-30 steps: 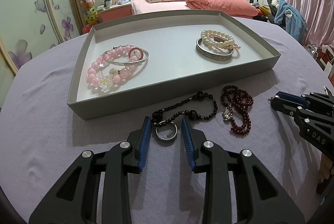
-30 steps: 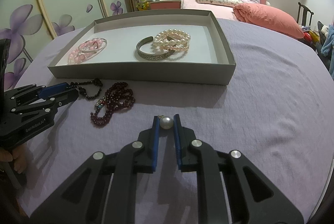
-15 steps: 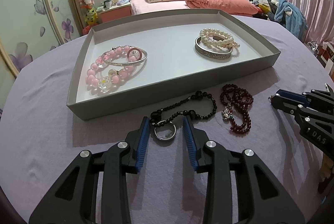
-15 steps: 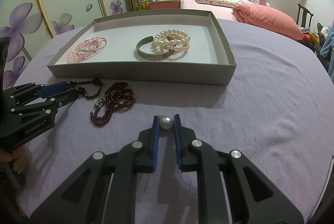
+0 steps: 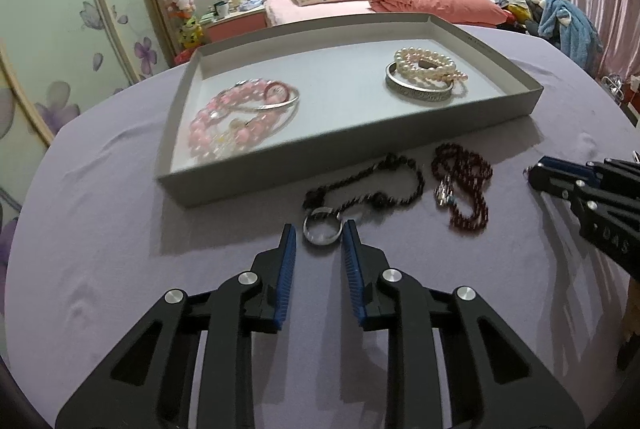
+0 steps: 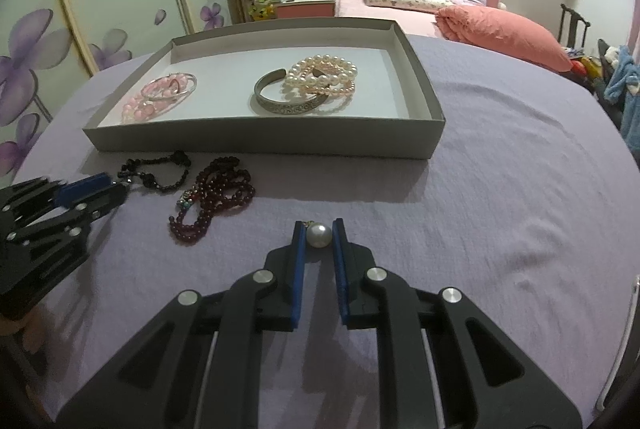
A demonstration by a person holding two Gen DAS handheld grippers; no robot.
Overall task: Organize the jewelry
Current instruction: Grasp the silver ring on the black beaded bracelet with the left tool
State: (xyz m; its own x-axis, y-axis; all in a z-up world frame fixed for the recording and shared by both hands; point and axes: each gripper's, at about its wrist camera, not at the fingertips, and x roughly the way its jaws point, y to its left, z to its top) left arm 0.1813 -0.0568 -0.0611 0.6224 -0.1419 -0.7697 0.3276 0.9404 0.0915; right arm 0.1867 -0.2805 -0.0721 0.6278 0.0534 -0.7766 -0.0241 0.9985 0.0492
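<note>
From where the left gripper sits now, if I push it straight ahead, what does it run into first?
The silver ring, lying between the left gripper's closing fingertips. Just past it is the black bead necklace, then probably the grey tray's near wall; depth is hard to judge.

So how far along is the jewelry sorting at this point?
Partway. Done: the pink bead bracelet, silver cuff and pearl bracelets lie in the grey tray. In hand: the right hand-held gripper is shut on a pearl; the left hand-held gripper is closing around a silver ring. Left: the black bead strand and dark red bead strand on the cloth.
</note>
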